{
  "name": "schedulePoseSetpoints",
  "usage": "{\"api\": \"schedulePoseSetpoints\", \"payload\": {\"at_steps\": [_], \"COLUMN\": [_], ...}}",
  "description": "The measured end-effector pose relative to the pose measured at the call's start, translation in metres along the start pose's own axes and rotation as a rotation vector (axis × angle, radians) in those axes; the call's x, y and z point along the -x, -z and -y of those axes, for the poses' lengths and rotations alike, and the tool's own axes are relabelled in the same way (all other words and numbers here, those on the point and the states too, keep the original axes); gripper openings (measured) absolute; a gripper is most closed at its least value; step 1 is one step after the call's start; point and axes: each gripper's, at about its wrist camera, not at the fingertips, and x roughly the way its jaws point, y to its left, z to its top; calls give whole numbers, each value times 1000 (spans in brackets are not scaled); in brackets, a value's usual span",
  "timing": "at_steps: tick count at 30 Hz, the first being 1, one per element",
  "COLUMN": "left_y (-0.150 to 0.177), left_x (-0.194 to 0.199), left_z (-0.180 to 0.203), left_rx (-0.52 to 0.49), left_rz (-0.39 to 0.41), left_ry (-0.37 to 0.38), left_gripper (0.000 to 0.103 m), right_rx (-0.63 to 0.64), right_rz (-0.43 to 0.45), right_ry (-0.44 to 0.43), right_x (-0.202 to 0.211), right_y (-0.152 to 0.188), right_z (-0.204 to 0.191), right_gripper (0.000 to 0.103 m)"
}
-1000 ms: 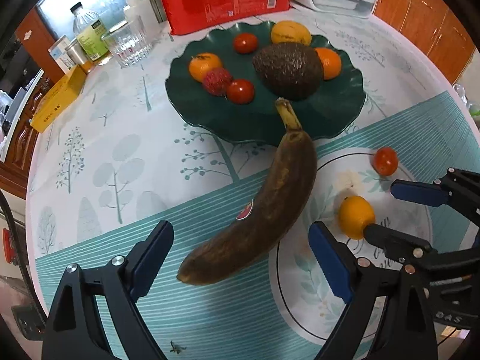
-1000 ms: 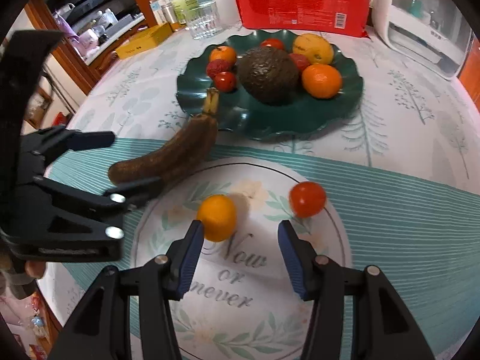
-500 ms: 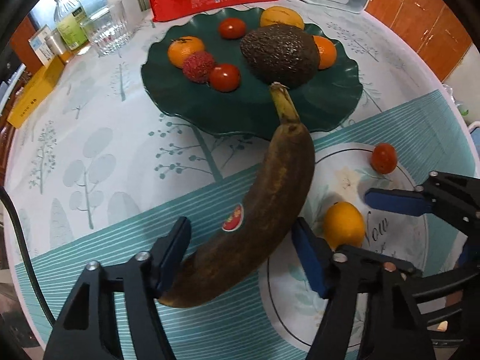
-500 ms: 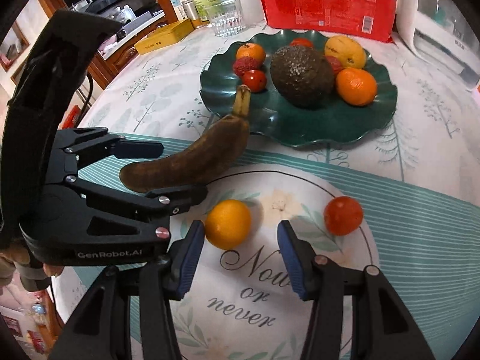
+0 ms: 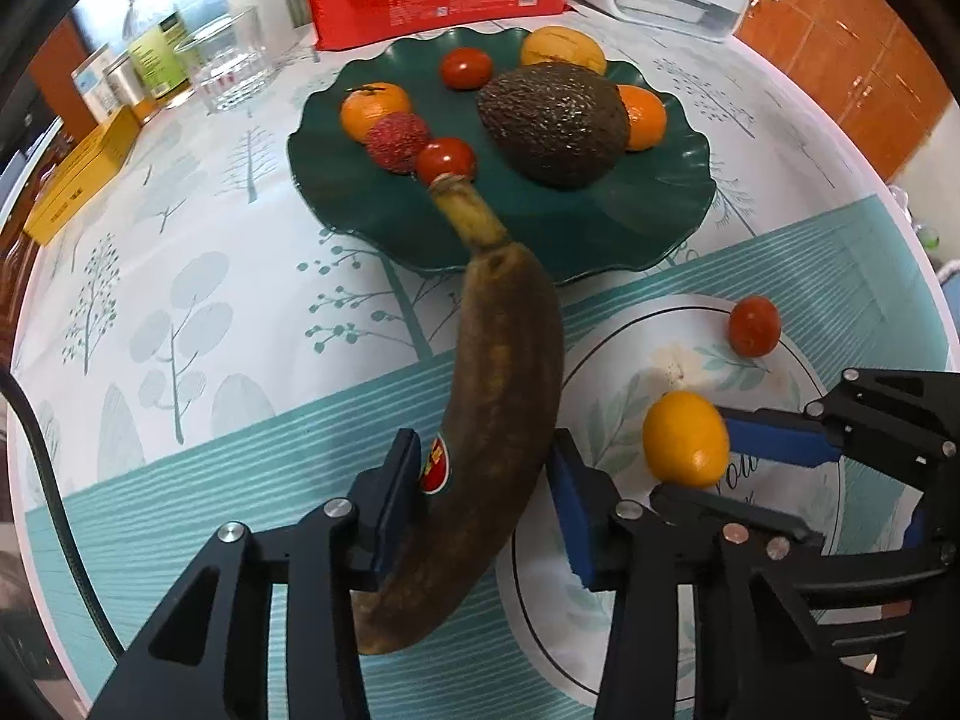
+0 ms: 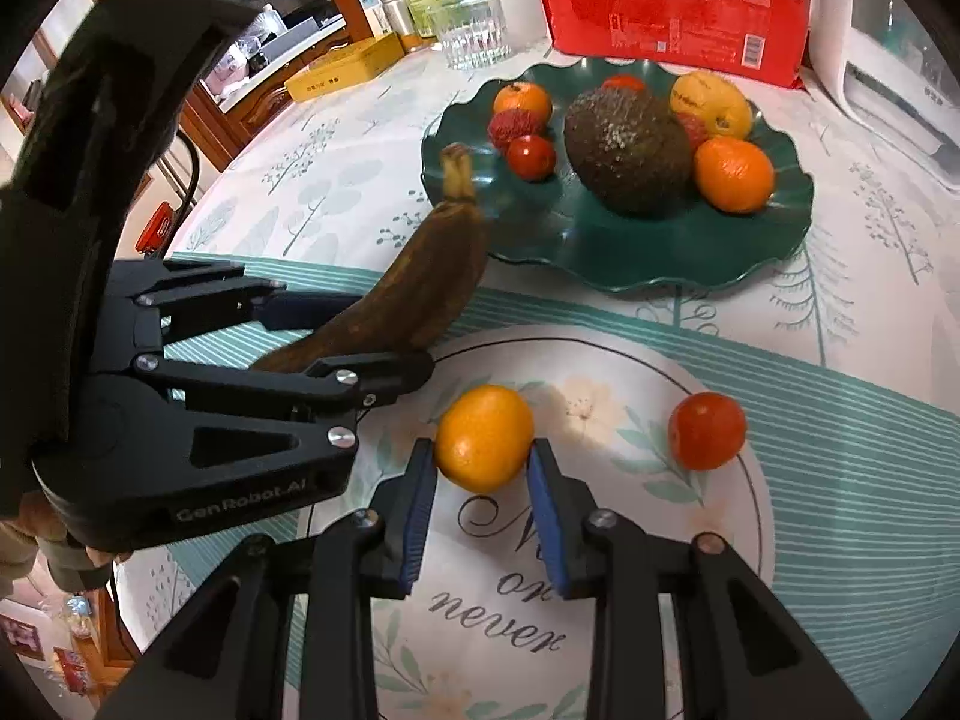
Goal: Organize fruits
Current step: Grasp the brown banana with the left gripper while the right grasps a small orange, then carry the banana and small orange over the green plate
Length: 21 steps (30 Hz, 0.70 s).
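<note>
A brown overripe banana [image 5: 498,408] lies on the table with its stem over the rim of the green plate [image 5: 660,240]. My left gripper [image 5: 480,480] is shut on the banana's lower half; it also shows in the right wrist view [image 6: 336,336]. My right gripper [image 6: 480,480] is shut on a small orange [image 6: 483,435] on the white printed mat [image 6: 600,540]; the orange also shows in the left wrist view [image 5: 684,438]. A cherry tomato [image 6: 707,431] lies on the mat to the right. The green plate [image 6: 630,258] holds an avocado [image 6: 627,150], oranges, tomatoes and a lychee.
A red package [image 6: 672,6], a glass [image 6: 474,30], bottles and a yellow box [image 6: 345,69] stand behind the plate. A white appliance [image 6: 900,90] is at the far right. The table edge runs along the left.
My left gripper moved forward and closed around the banana. My right gripper moved forward and closed around the small orange.
</note>
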Motion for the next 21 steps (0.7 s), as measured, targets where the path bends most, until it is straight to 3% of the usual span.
{"api": "schedulePoseSetpoints", "payload": {"at_steps": [9,21], "left_y": [21,43], "left_x": [21,61], "left_z": [-7,3], "left_rx": [104,113], "left_rz": [7,73], "left_ry": [-8,-24], "left_gripper": [33,33], "right_rx": [0,12], "right_rz": [19,48], "right_ry": [14,14], "right_x": [11,30], "right_y": [2,5], "right_z": [-5,-18], "right_gripper": [31,30]}}
